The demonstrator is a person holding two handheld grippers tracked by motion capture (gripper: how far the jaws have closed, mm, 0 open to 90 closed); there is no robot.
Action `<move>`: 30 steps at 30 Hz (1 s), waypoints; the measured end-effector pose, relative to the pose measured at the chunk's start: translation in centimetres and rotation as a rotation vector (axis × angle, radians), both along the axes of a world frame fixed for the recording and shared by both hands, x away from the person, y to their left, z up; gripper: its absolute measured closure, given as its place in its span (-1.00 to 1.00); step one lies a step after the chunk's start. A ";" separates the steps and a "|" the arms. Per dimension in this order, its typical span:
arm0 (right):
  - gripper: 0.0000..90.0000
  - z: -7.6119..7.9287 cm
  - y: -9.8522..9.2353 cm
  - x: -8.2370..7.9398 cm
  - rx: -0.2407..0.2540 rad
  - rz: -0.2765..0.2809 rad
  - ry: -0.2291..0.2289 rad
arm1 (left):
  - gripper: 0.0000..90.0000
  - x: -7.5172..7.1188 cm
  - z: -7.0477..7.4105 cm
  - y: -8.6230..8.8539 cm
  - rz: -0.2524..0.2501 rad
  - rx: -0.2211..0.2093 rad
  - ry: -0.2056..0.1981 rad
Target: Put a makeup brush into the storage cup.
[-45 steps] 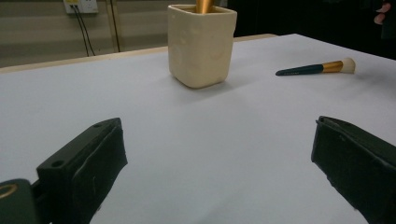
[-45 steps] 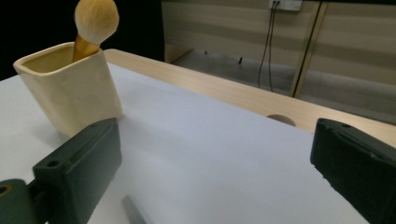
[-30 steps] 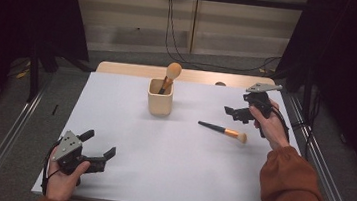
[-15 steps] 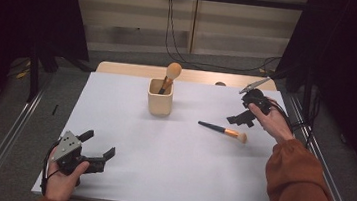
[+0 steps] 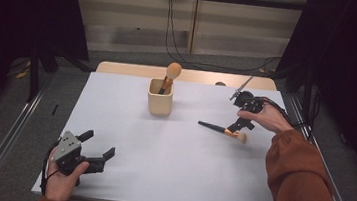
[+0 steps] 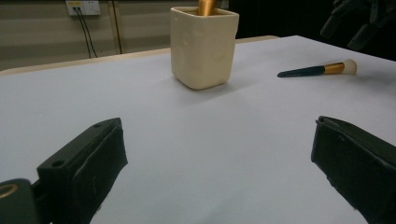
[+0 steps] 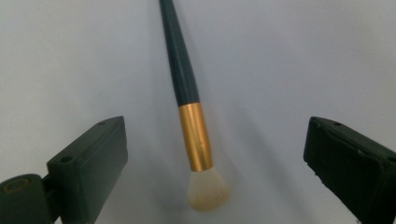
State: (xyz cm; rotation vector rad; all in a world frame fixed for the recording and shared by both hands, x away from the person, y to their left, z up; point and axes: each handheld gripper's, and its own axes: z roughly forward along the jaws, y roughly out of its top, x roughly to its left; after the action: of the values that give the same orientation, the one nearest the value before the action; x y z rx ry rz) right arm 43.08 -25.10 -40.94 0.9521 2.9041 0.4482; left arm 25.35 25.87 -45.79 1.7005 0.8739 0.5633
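A makeup brush [image 5: 223, 130] with a dark handle, gold ferrule and pale bristles lies flat on the white table [image 5: 169, 170], right of centre. My right gripper [image 5: 241, 121] hovers just above its bristle end, open, jaws on either side of the brush [image 7: 191, 116] without touching it. A cream square cup [image 5: 160, 96] stands at the back middle with another brush [image 5: 171, 74] leaning in it. My left gripper [image 5: 97, 148] rests low at the front left, open, nothing between its jaws. The cup [image 6: 204, 45] and the lying brush [image 6: 317, 70] are far ahead of it.
A wooden board [image 5: 189, 75] borders the table's far edge. Metal rails [image 5: 7, 133] run along both sides. Cables [image 5: 173, 34] hang down the back wall. A rust-coloured sleeve [image 5: 298, 188] reaches in over the table's right front.
My right gripper has tipped downward and dropped toward the bristle end of the lying brush. The left gripper, cup and brush have stayed put.
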 end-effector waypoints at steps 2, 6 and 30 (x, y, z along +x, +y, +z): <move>-0.83 -0.2 0.0 0.1 -0.024 0.017 0.007 | -0.93 0.0 0.0 0.0 -0.003 0.006 0.000; -0.85 -0.9 0.4 0.1 -0.083 0.053 0.006 | -0.93 0.1 0.0 -0.1 -0.007 0.010 0.003; 0.15 -4.2 1.7 0.9 -0.207 0.150 0.137 | -0.93 0.0 -0.1 -0.1 -0.009 0.012 0.007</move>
State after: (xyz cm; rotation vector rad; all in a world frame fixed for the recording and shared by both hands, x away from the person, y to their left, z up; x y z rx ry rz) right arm 43.99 -23.39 -45.17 0.7681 3.0799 0.0883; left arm 25.34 25.79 -45.88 1.7169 0.8690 0.5582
